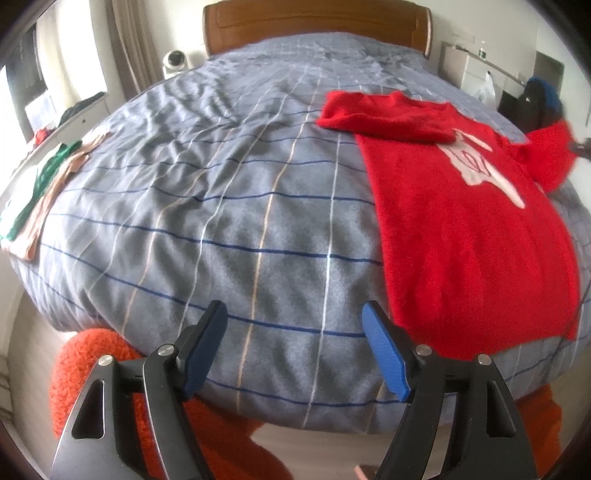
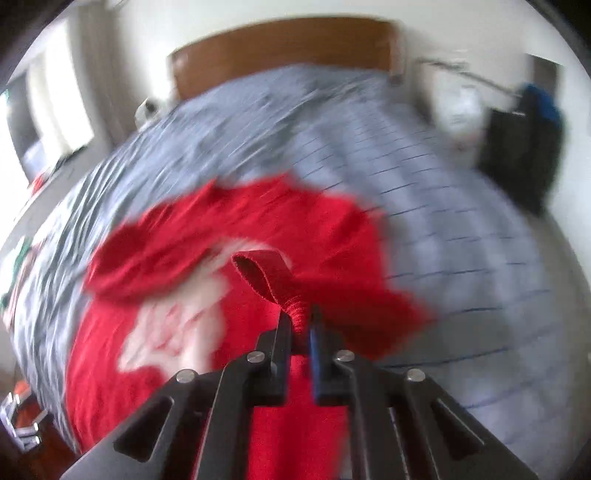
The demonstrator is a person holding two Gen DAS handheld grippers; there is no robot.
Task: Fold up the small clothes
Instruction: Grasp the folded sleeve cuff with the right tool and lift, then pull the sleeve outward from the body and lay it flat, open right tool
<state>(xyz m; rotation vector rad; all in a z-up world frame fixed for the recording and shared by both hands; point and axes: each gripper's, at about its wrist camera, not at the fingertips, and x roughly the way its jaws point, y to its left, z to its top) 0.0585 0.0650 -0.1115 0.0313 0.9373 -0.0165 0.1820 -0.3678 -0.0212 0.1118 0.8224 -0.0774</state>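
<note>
Left gripper (image 1: 293,345): wide open, holding nothing, hovering over the near edge of the bed, just left of the sweater's hem.
Right gripper (image 2: 300,321): clamped on the red cuff (image 2: 264,275) of one sleeve, lifted above the sweater's chest (cuff opening facing the camera).
Sweater (image 1: 469,229): red, fuzzy, spread flat on the right side of the bed, pale design (image 1: 480,162) on the chest.
Left-hand sleeve (image 1: 384,118): folded across the top of the sweater.
Right-hand sleeve (image 1: 546,155): raised off the bed at the far right, blurred, probably the one being held.
Bed cover (image 1: 221,206): grey with blue, white and tan check lines, rumpled.
Other clothes (image 1: 40,188): green, white and peach pieces at the bed's left edge, well apart from the sweater.
Headboard (image 1: 317,26): brown wood, far end.
</note>
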